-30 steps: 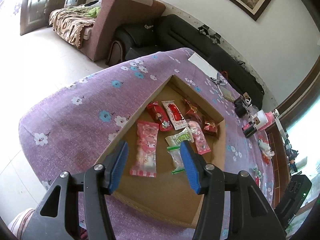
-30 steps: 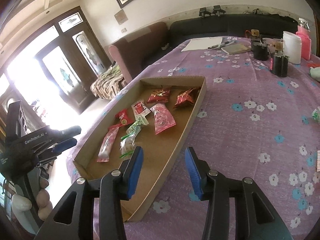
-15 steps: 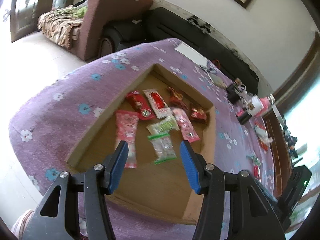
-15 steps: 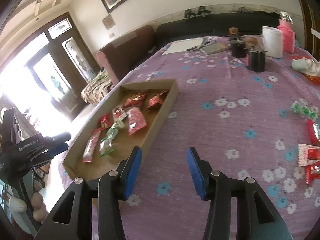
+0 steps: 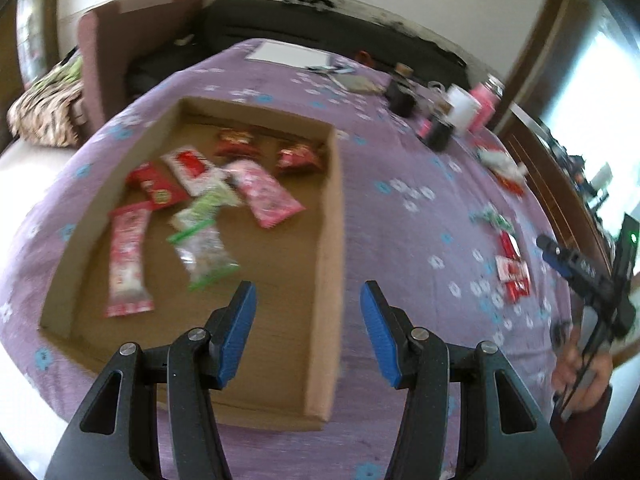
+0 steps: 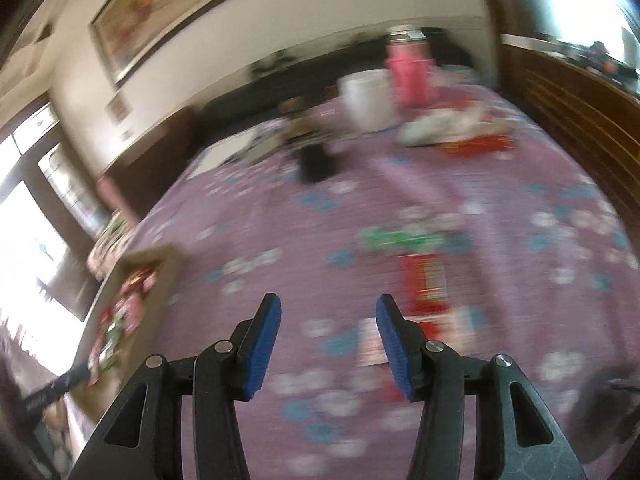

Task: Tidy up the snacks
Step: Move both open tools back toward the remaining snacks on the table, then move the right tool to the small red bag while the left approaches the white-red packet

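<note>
The left gripper (image 5: 306, 304) stood released, its ribbed blue pads (image 5: 239, 334) holding nothing above the shallow cardboard tray (image 5: 330, 240). Eight crinkly snack packets (image 5: 206, 252) lay flat inside, from ten to twelve o'clock. The right gripper (image 6: 328, 314), jaws just widening and empty, hung over the floral purple cloth (image 6: 260, 216). Blurred red wrappers (image 6: 426, 280) and a green one (image 6: 400, 239) lay loose at one o'clock.
</note>
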A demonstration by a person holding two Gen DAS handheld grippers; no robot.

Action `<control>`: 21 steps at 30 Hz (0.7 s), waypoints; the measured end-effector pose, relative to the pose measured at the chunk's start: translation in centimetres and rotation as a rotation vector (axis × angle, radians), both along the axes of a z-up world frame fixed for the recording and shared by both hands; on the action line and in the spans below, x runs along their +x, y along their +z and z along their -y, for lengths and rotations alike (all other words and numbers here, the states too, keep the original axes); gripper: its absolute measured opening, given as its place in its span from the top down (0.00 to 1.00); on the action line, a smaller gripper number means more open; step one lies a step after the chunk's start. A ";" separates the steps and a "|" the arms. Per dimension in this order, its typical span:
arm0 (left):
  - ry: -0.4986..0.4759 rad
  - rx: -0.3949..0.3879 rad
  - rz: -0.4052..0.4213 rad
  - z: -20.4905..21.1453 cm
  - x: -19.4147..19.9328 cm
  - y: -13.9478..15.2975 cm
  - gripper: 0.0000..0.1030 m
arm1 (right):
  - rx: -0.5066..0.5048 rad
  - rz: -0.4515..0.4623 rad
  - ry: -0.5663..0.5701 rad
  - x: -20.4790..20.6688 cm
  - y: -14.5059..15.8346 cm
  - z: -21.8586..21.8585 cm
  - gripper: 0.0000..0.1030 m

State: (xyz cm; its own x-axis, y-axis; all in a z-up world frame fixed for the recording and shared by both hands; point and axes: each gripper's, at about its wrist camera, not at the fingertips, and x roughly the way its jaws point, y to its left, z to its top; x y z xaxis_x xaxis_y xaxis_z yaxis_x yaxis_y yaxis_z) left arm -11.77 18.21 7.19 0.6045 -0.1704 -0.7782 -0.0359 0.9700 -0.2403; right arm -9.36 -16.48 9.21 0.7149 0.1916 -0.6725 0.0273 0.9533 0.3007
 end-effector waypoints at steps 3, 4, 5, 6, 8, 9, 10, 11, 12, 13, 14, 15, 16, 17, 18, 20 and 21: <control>-0.045 0.017 -0.003 1.5 0.0 -0.1 0.49 | 0.005 -0.023 -0.082 0.2 -0.7 3.1 0.50; -0.055 0.023 -0.005 1.9 0.0 -0.2 0.49 | 0.015 -0.040 -0.101 0.2 -1.3 4.1 0.49; -0.064 0.028 -0.008 2.3 0.1 -0.3 0.49 | 0.022 -0.053 -0.110 0.3 -1.6 4.6 0.48; -0.071 0.033 -0.011 2.6 0.1 -0.4 0.49 | 0.027 -0.068 -0.115 0.4 -2.1 5.0 0.48; -0.081 0.042 -0.015 3.1 0.1 -0.5 0.49 | 0.031 -0.096 -0.116 0.7 -3.1 5.2 0.48; -0.083 0.047 -0.016 3.2 0.1 -0.5 0.49 | 0.028 -0.107 -0.112 0.9 -3.5 5.1 0.48; -0.084 0.050 -0.017 3.3 0.1 -0.5 0.49 | 0.020 -0.122 -0.107 1.2 -4.1 4.8 0.48; -0.084 0.052 -0.017 3.3 0.0 -0.5 0.49 | 0.013 -0.134 -0.102 1.5 -4.5 4.3 0.49; -0.083 0.053 -0.017 3.3 0.0 -0.5 0.49 | 0.007 -0.146 -0.092 1.7 -4.9 3.9 0.51; -0.081 0.055 -0.016 3.3 0.0 -0.4 0.49 | 0.001 -0.158 -0.076 2.0 -5.3 3.3 0.53; -0.080 0.056 -0.015 3.3 -0.1 -0.4 0.49 | -0.029 -0.157 -0.067 2.2 -5.5 2.5 0.55; -0.078 0.060 -0.013 3.3 -0.1 -0.4 0.49 | -0.068 -0.147 -0.061 2.2 -5.4 1.8 0.55; -0.077 0.063 -0.014 3.3 -0.1 -0.5 0.49 | -0.091 -0.133 -0.040 2.2 -5.2 0.9 0.55; -0.077 0.068 -0.014 3.4 -0.1 -0.6 0.49 | -0.085 -0.126 -0.016 2.1 -5.1 0.4 0.62; -0.079 0.071 -0.015 3.5 -0.1 -0.6 0.49 | -0.080 -0.132 0.018 2.3 -5.1 -0.3 0.63; -0.084 0.083 -0.015 3.8 -0.2 -0.7 0.49 | -0.114 -0.126 0.049 2.5 -5.0 -1.8 0.63; -0.087 0.092 -0.012 4.0 -0.2 -0.7 0.49 | -0.146 -0.119 0.066 2.5 -4.9 -2.8 0.63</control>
State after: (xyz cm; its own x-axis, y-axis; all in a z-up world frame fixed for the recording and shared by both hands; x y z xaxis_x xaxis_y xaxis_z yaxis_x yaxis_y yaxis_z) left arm -12.01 14.22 6.44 0.5808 -0.1488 -0.8003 0.0466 0.9876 -0.1498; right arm -6.81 -13.66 4.29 0.6181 0.1293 -0.7754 -0.0095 0.9875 0.1571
